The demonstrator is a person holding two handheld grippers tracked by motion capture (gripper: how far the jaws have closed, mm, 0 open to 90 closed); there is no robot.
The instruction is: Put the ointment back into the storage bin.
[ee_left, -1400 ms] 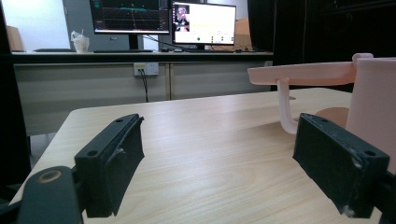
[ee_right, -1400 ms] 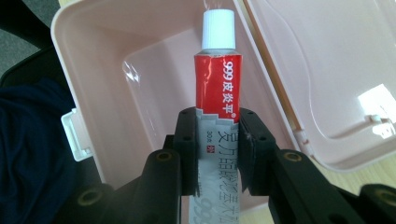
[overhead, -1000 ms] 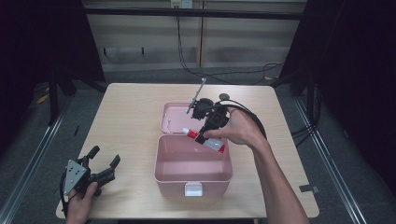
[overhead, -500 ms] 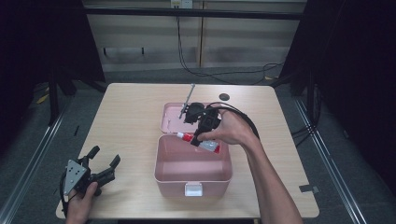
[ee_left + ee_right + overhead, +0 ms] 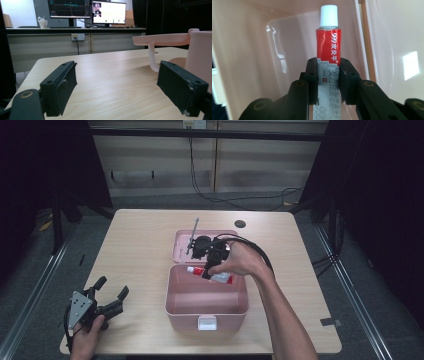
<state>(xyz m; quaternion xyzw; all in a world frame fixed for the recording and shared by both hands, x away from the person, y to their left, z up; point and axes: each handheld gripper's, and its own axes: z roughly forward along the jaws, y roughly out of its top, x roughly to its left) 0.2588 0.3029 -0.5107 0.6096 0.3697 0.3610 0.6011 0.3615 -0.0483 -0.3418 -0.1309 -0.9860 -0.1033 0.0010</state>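
Down it comes: the right gripper, jaws clamped on the red-and-white tube, has dropped from over the lid at twelve o'clock into the pink box. Release looks close. The left gripper rests wide open, empty, on the tabletop.

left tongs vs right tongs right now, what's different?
The left tongs stand open with nothing between the jaws; the right tongs are shut on the red-and-white ointment tube. The left tongs sit low at the table's near corner, apart from the pink box; the right tongs reach into that box. Both are black, two-jawed and hand-held.
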